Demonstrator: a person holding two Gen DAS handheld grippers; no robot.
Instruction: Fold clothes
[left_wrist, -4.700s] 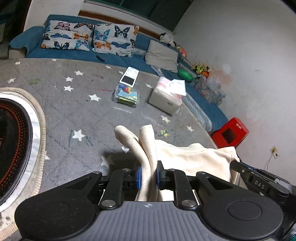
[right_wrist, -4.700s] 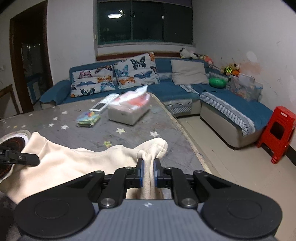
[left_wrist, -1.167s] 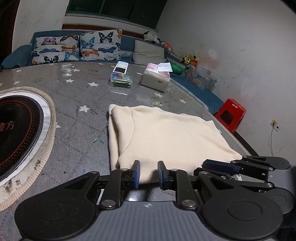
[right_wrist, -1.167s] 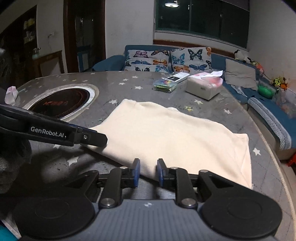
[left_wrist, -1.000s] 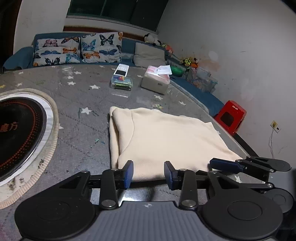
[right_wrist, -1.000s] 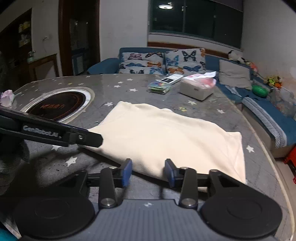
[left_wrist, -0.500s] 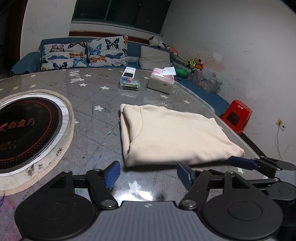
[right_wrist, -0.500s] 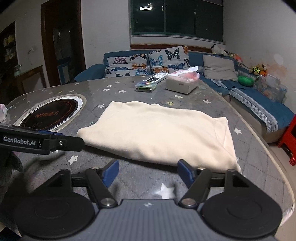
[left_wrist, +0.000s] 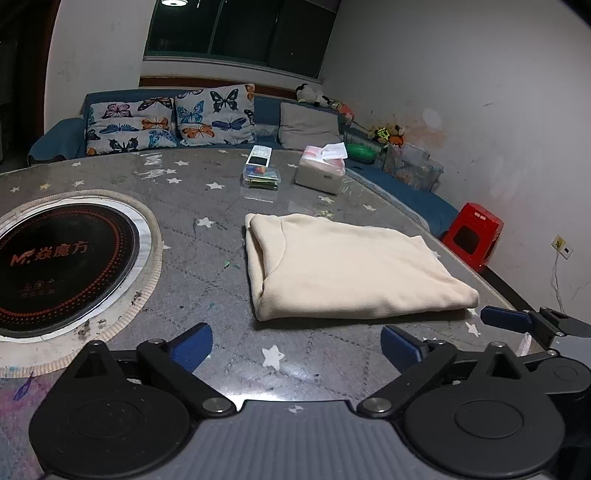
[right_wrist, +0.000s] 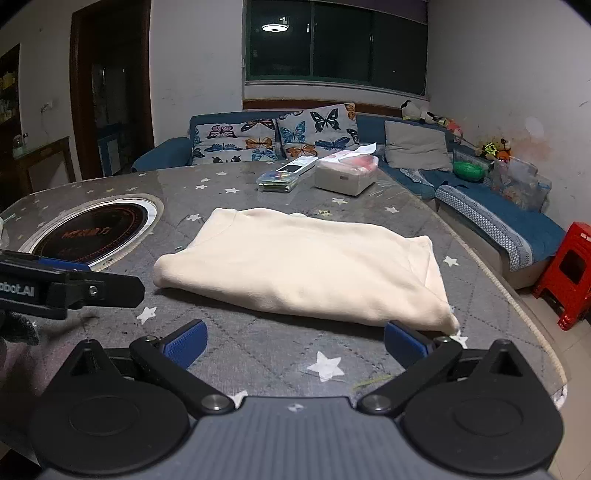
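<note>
Cream shirt (left_wrist: 351, 266) lies folded flat on your grey starry tabletop (left_wrist: 207, 258).
Your left tongs (left_wrist: 295, 345) and right tongs (right_wrist: 293, 341) sit just in front of it, both spread wide, with nothing in them and not touching the cloth. Past the shirt you can see a tissue box (left_wrist: 322, 171) and a small clear box (left_wrist: 261, 176). A round black cooker ring (left_wrist: 62, 262) is set in the tabletop to the left.
</note>
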